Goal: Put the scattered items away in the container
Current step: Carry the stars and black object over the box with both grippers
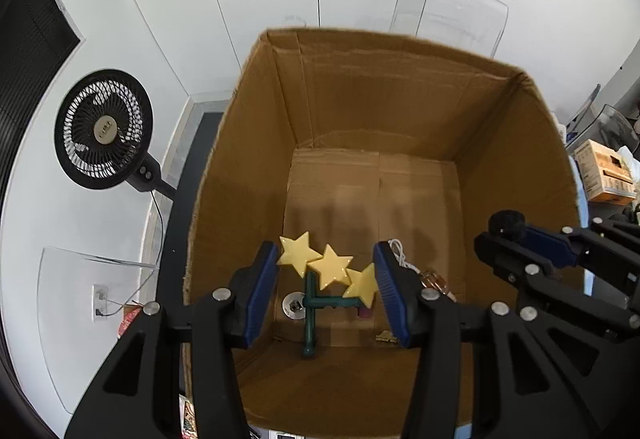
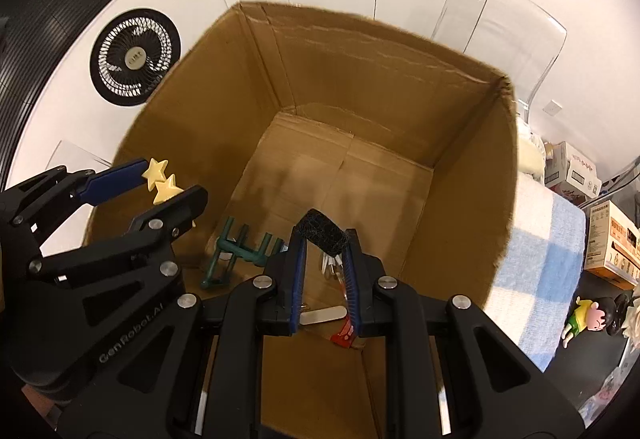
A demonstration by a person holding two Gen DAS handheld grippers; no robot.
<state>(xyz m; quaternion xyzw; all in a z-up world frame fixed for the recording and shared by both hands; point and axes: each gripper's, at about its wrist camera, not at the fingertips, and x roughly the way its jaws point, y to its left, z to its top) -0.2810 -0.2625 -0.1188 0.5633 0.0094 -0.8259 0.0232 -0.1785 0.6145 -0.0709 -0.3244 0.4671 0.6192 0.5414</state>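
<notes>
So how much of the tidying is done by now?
Partly done: a green rack and a few small bits already lie on the floor of the cardboard box. In hand: the left gripper holds a row of yellow stars over the box, and the right gripper pinches a black fuzzy piece. Left: releasing both, and a small doll lies outside.

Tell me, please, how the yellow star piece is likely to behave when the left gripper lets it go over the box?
The star piece looks like rigid, glossy plastic, so it probably drops without flexing. Thin and flat, it likely lands flat or leans on the green rack rather than rolling.
</notes>
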